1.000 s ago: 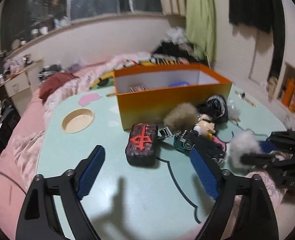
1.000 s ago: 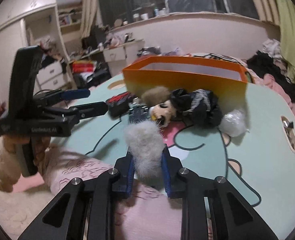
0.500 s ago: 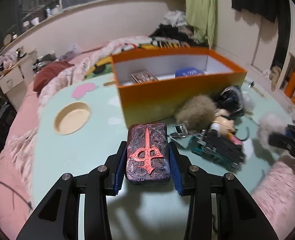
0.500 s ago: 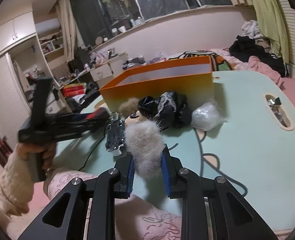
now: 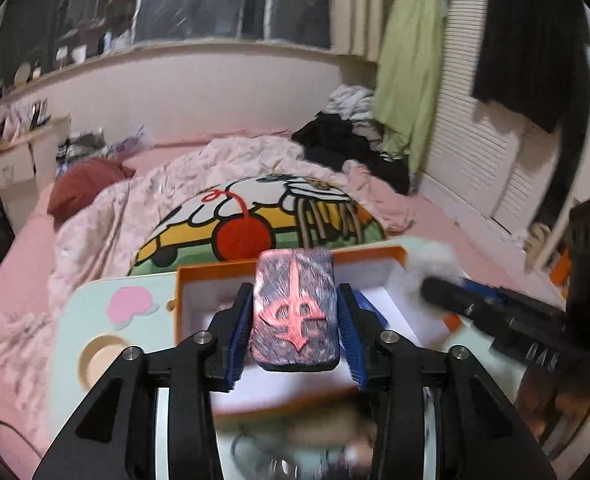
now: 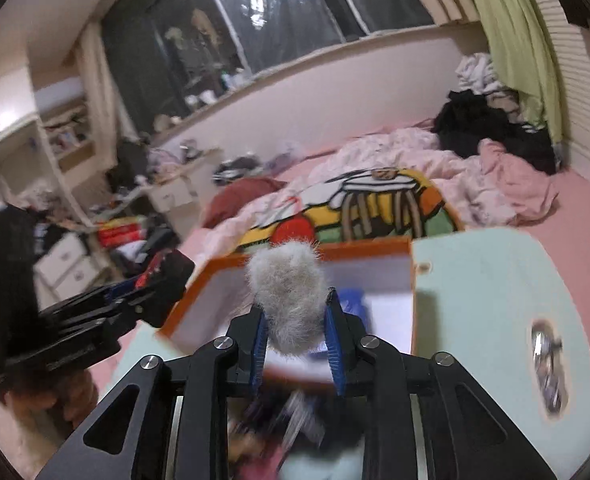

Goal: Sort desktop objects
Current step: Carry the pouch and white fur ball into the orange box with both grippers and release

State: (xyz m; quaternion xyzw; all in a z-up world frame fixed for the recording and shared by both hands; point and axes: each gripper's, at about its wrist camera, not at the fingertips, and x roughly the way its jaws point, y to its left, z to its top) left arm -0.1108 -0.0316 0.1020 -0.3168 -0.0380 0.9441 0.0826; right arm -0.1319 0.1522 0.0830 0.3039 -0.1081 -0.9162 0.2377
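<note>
Orange walls mark the box [image 5: 379,257], which is seen sitting on the pale green surface [image 5: 95,292], with its white inside showing. A dark case [image 5: 294,312] with a red sword-like sign on its lid is held tight between the blue pads of the left claw [image 5: 294,334]. The case is lifted up and is seen over the open box. A grey fluffy ball [image 6: 289,296] is squeezed between the blue pads of the right claw [image 6: 295,344], and it too is held up over the open box, near its right end. Something blue [image 6: 353,298] is seen lying inside the box, but it is too blurred to be named. In the left wrist view the fluffy ball [image 5: 435,262] and the right claw are seen at the right side, just by the box's far corner. A round dip [image 5: 97,360] and a pink shape [image 5: 129,306] are seen on the surface to the left of the box. Things lying below the claws are blurred and cannot be told apart. A bed with a pink blanket [image 5: 163,188] and a bright cartoon cover [image 5: 255,216] is seen behind the surface.
</note>
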